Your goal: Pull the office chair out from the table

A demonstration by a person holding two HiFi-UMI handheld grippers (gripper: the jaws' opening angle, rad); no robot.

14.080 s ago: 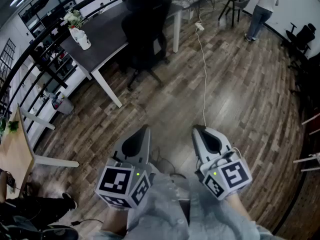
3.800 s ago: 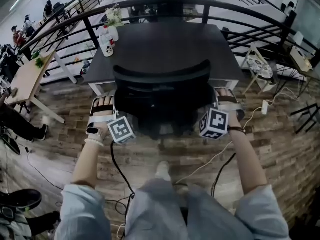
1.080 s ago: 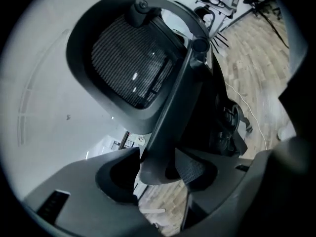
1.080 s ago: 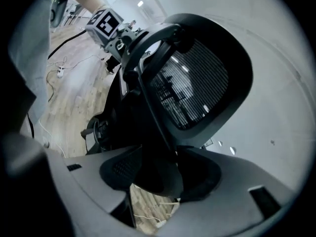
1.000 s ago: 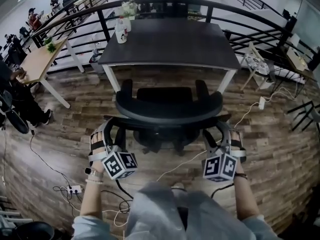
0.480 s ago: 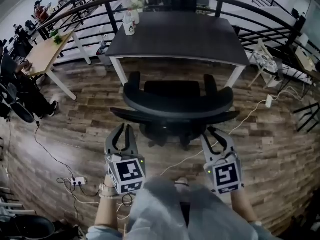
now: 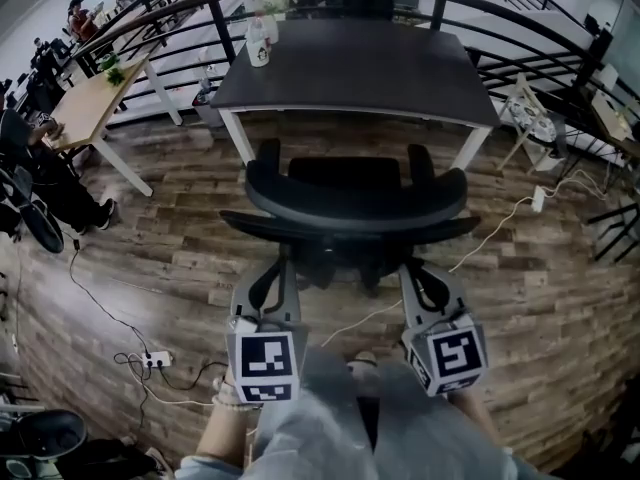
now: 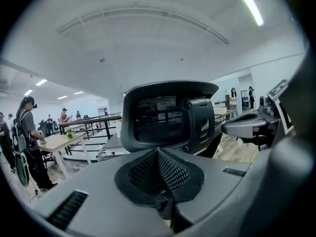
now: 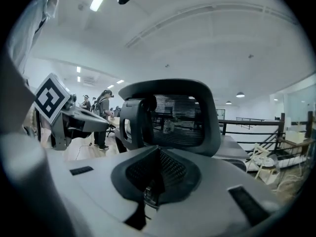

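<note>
Left tool (image 7: pixel 283 260) hangs just behind the office chair (image 7: pixel 355 203), off its left side, with its jaws freshly snapped together, nothing between them, and not touching the chair. Chair itself sits out on the wood floor (image 7: pixel 150 228), clear of the dark desk (image 7: pixel 360 68) beyond it, backrest toward both tools. Right tool (image 7: pixel 415 268) is the same deal behind the chair's right side: pressed together, empty.

office chair (image 7: pixel 355 206): black | table (image 7: pixel 370 68): dark grey top, white legs | floor (image 7: pixel 560 298): brown wood-plank
</note>
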